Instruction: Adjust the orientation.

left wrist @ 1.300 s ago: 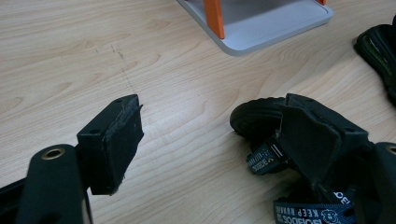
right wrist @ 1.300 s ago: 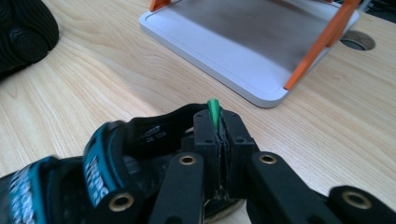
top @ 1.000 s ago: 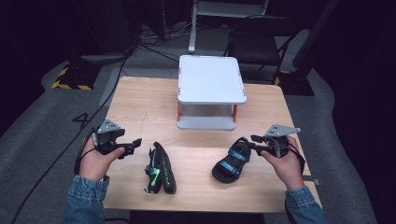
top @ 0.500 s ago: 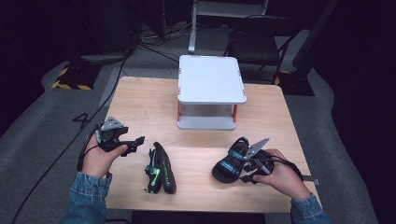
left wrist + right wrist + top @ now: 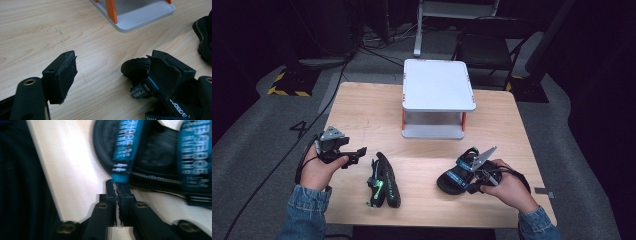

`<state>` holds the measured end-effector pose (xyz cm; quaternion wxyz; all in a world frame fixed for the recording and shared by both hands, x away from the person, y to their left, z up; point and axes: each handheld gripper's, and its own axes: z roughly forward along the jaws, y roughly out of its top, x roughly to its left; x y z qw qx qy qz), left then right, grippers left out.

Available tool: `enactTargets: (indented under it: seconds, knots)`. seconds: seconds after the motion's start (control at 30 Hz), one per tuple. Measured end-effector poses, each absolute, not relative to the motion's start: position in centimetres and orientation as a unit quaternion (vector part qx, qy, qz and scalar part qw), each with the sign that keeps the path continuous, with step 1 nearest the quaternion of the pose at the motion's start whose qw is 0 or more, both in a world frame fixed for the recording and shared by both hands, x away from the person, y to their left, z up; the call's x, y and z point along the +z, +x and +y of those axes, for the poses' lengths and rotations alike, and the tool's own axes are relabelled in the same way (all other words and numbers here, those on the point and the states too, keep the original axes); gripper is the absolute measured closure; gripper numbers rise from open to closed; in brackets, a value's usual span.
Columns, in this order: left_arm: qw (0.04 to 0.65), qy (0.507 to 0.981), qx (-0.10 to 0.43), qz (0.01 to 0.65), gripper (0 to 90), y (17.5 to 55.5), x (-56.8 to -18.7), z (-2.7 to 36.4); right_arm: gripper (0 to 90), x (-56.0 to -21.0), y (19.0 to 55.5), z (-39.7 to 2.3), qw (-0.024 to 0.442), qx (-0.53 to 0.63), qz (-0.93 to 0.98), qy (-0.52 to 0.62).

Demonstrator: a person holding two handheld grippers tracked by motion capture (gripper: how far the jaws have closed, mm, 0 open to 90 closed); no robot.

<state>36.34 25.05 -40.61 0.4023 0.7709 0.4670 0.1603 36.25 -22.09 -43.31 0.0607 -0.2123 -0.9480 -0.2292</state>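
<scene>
Here the work in hand looks like gathering two sandals, probably for the white shelf [image 5: 439, 100] at the back of the tabletop [image 5: 362, 110]. In the high view the right gripper [image 5: 468, 186] lies low against the heel end of the sandal with blue straps [image 5: 458, 172], near the front edge on the right. The left gripper [image 5: 357, 152] hovers just left of the sandal with green marks [image 5: 382, 181], apart from it. By my judgement the step is the first grasp, and the next move calls for a lift of the blue-strapped sandal toward the shelf, with the strap kept pinched.

In the left gripper view its fingers [image 5: 61, 75] stand wide and released, holding nothing; the green-marked sandal [image 5: 140, 70] lies beyond them on the bare wood, with the shelf's foot [image 5: 135, 15] farther off.

In the right gripper view the fingers [image 5: 111, 192] have just been closing and are now clenched together. Their tips meet the end of a blue strap [image 5: 125, 152]; the picture is blurred, so the strap's tip seems caught between them, though I cannot be sure.
</scene>
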Motion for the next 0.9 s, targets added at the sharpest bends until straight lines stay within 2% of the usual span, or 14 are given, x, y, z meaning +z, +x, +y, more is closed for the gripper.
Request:
enactTargets:
  seconds: [0.27, 0.4, 0.63, 0.8, 0.87, 0.9]
  knots:
    - [0.397, 0.766, 0.165, 0.478, 22.7, 35.3, -40.8, 26.0, 90.0, -42.2, 36.8, -21.1, 0.074, -0.301, -0.930, -0.198]
    - [0.392, 0.763, 0.167, 0.487, 22.8, 34.5, -41.0, 26.7, 90.0, -42.0, 37.3, -20.2, 0.061, -0.328, -0.922, -0.196]
    - [0.388, 0.758, 0.174, 0.496, 22.8, 33.7, -41.2, 27.5, 90.0, -41.0, 37.5, -19.3, 0.009, -0.339, -0.922, -0.185]
    - [0.386, 0.761, 0.170, 0.492, 22.9, 33.4, -41.3, 27.3, 90.0, -41.7, 37.8, -18.5, 0.004, -0.332, -0.926, -0.178]
    - [0.386, 0.762, 0.170, 0.492, 22.8, 33.4, -41.4, 27.3, 89.8, -41.6, 37.8, -18.3, -0.012, -0.335, -0.927, -0.170]
    - [0.385, 0.762, 0.172, 0.491, 22.8, 33.3, -41.4, 27.3, 86.6, -41.6, 37.8, -18.2, -0.017, -0.336, -0.927, -0.167]
